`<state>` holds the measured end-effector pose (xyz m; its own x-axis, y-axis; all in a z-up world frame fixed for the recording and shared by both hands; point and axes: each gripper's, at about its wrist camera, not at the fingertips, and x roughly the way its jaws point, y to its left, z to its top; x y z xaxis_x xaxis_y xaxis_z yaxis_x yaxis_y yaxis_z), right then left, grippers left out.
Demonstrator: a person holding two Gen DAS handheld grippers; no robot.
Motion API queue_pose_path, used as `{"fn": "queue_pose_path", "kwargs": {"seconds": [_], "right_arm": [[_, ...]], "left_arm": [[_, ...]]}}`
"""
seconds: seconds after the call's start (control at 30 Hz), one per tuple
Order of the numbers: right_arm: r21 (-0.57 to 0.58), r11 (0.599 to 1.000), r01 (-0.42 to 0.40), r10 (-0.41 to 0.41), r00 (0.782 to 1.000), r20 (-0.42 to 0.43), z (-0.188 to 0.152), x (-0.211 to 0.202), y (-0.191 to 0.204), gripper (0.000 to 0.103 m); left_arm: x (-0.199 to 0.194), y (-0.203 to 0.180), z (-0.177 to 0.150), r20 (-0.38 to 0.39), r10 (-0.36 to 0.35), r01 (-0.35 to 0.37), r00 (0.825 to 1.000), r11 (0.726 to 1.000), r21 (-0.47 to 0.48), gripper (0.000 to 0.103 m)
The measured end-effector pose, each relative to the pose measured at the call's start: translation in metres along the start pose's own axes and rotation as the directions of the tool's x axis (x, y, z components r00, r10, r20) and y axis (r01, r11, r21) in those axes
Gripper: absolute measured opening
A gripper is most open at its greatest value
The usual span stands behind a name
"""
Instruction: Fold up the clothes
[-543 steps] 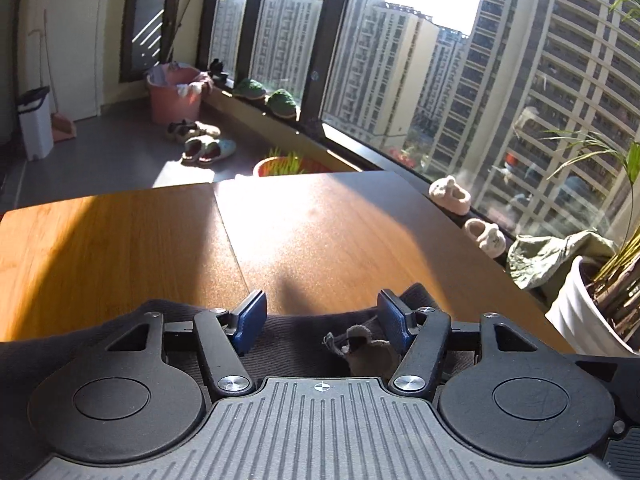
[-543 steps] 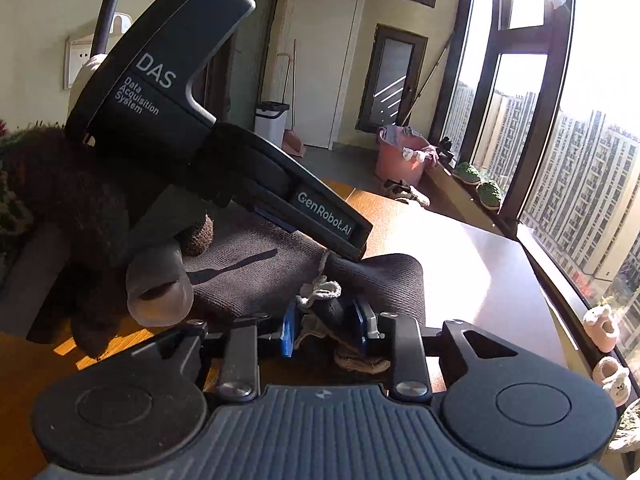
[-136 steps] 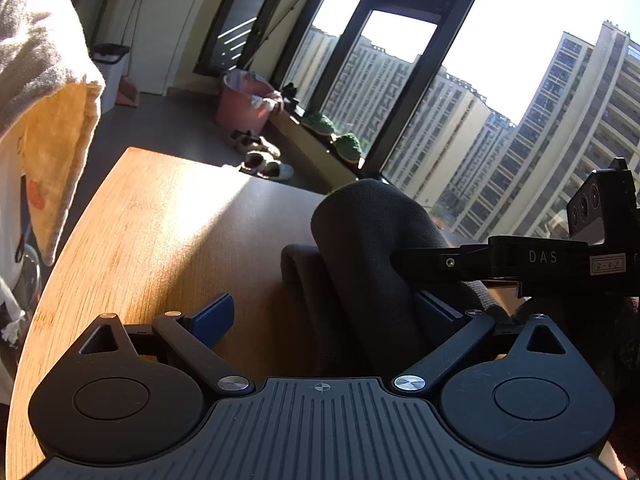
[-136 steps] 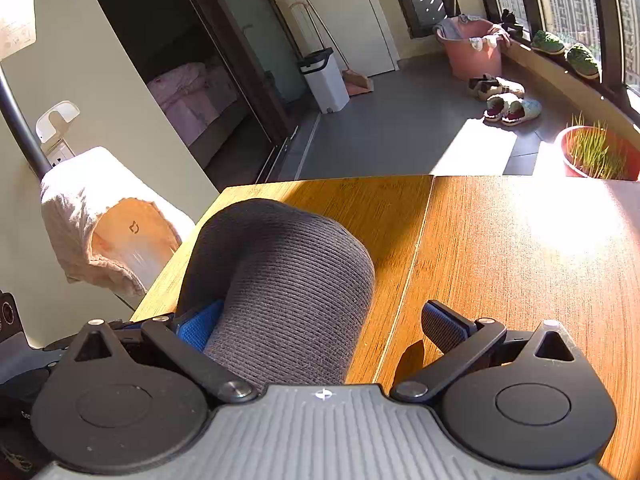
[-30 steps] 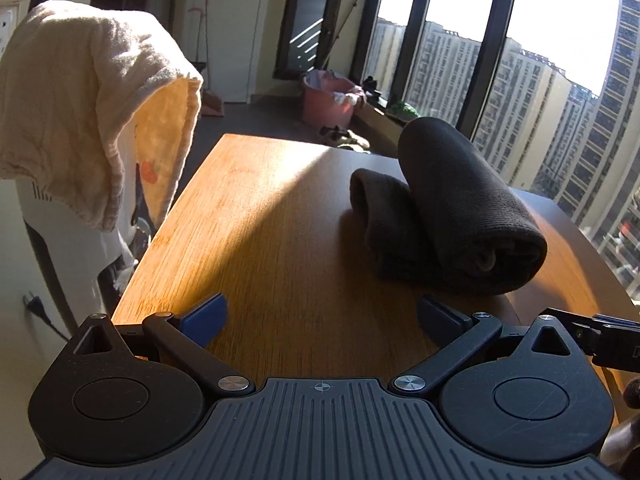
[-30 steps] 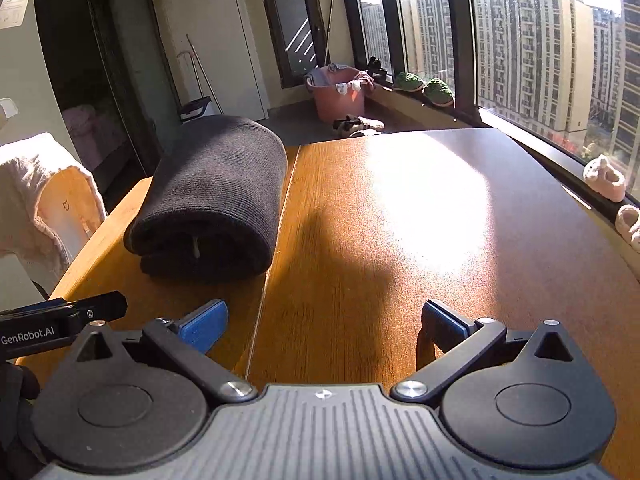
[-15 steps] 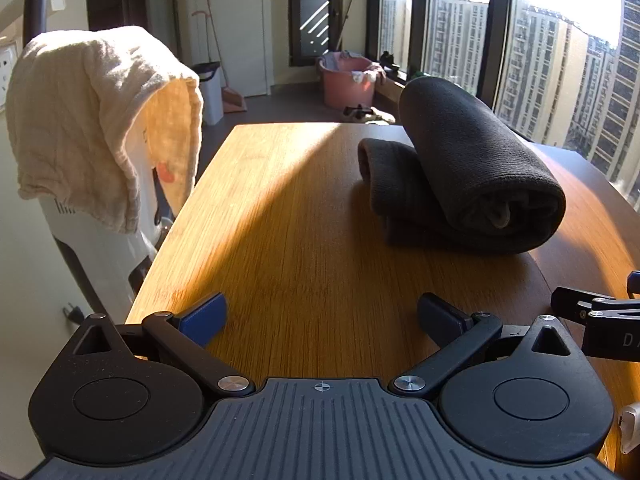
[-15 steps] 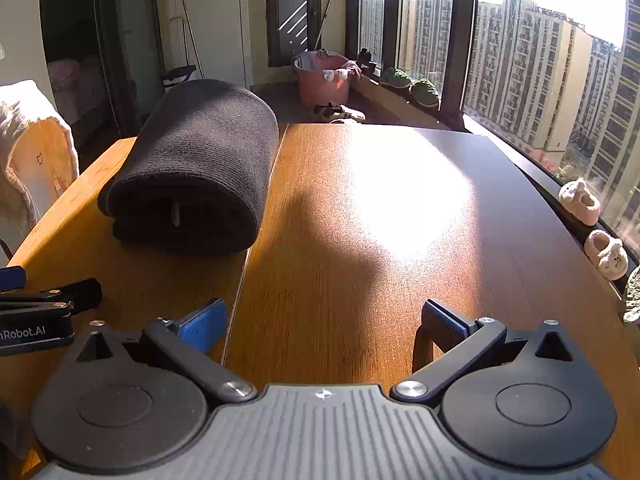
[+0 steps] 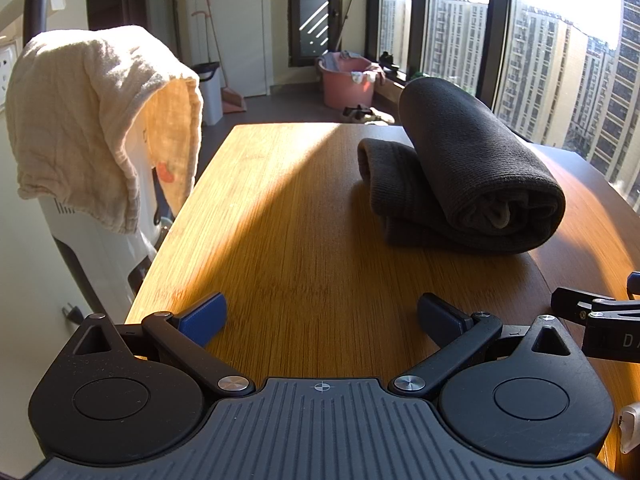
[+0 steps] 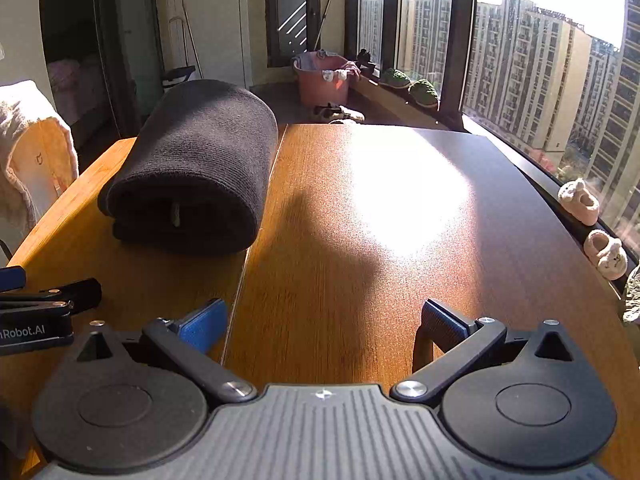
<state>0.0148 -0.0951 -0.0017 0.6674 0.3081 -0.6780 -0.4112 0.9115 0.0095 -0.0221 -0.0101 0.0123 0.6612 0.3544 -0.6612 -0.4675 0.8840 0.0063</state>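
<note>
Dark grey knit garment (image 9: 472,172), folded into a thick bundle, lies on the wooden worktop (image 9: 288,240). It sits ahead of and to the right of the left hand-held gripper (image 9: 320,316), well apart from its fingers. In the right wrist view the garment (image 10: 192,172) lies ahead and to the left of the right hand-held gripper (image 10: 324,322), also clear of it. Both hand-held grippers have their jaws spread wide and hold nothing; only bare worktop shows between the blue pads (image 9: 202,318). A cream towel (image 9: 100,120) hangs beside the worktop's left edge.
</note>
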Motion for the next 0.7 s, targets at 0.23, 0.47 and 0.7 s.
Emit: {"fn": "queue_pose_path", "kwargs": {"seconds": [0.23,0.47,0.7], "right_arm": [[0.0,1.0,0.0,0.0,1.0,0.001,-0.0003,-0.0002,-0.0005,0.103],[0.0,1.0,0.0,0.0,1.0,0.001,-0.0007,-0.0008,-0.0014,0.103],[0.0,1.0,0.0,0.0,1.0,0.002,0.0003,-0.0006,-0.0014,0.103]], "left_arm": [[-0.0003,0.0003,0.0,0.001,-0.002,0.002,1.0,1.0,-0.002,0.103],[-0.0006,0.0009,-0.0002,0.002,-0.005,0.005,1.0,1.0,-0.004,0.103],[0.0,0.001,-0.0005,0.003,-0.006,0.006,1.0,1.0,-0.004,0.103]]}}
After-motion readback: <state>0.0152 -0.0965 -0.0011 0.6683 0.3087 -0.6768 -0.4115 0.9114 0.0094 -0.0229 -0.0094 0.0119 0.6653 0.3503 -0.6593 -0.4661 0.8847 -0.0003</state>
